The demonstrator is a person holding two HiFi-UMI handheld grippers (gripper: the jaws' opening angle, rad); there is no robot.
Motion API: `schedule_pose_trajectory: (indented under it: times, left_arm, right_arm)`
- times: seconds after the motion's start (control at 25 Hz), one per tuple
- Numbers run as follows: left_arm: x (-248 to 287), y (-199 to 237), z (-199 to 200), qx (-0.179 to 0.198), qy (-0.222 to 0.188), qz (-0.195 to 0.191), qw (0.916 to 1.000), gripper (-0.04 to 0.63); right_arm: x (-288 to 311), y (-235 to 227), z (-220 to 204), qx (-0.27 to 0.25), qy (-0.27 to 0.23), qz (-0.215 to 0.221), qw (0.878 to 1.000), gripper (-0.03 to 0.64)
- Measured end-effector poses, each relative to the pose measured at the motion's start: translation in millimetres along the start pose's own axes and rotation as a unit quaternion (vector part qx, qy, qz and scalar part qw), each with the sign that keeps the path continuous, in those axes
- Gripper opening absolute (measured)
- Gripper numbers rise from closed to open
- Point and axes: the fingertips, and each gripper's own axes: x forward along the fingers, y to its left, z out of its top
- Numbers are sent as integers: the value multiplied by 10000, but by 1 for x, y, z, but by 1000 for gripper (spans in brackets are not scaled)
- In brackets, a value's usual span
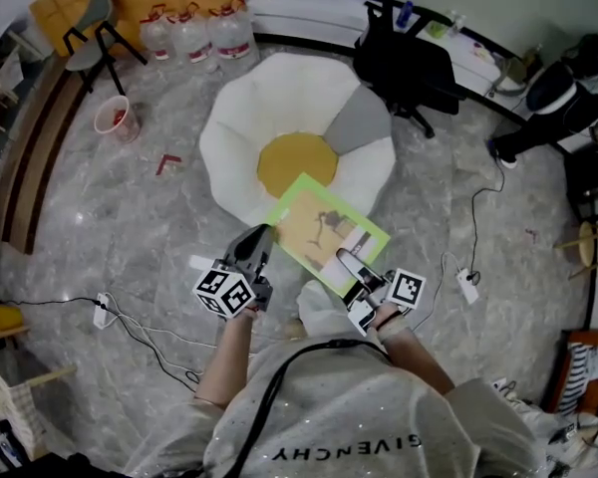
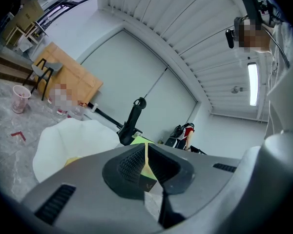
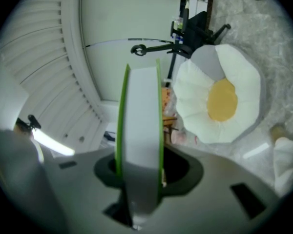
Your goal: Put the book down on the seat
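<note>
Closest below the head camera is the person's grey shirt (image 1: 349, 416), with both forearms reaching forward over the marble floor (image 1: 130, 217). Each hand holds a gripper bearing a marker cube (image 1: 224, 292). The left gripper (image 1: 256, 242) has its jaws closed on the book (image 1: 324, 229) at its left corner; its own view shows only a thin yellowish and green edge pinched between the ribbed pads (image 2: 129, 162). The right gripper (image 1: 351, 265) clamps the book's near edge, and its view shows the full thickness of white pages between green covers filling the gap between its jaws. The book, green-bordered with a tan cover, hangs between the two grippers. In the head view it overlaps the near rim of the seat (image 1: 249, 118), yet the right gripper view shows it well apart from that seat. The seat is a white flower-shaped cushion with a yellow centre (image 1: 294, 162) and one grey petal (image 1: 359, 119). Beyond it stand a black chair (image 1: 404, 63) and water jugs (image 1: 194, 33).
</note>
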Motion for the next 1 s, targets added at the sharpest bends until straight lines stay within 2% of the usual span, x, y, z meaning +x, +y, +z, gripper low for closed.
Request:
schedule_pose_trajectory:
  times: [0.48, 0.68, 1.0]
  left_arm:
    - [57, 31, -9, -97, 121, 164, 9997, 43]
    - [91, 46, -4, -140, 248, 285, 9992, 43]
    - [118, 71, -21, -149, 278, 378, 9988, 43]
  right_arm:
    - [20, -33, 47, 194, 55, -170, 9997, 153]
    - [39, -44, 82, 287, 93, -228, 9993, 153]
    - [63, -82, 102, 224, 286, -273, 9990, 153]
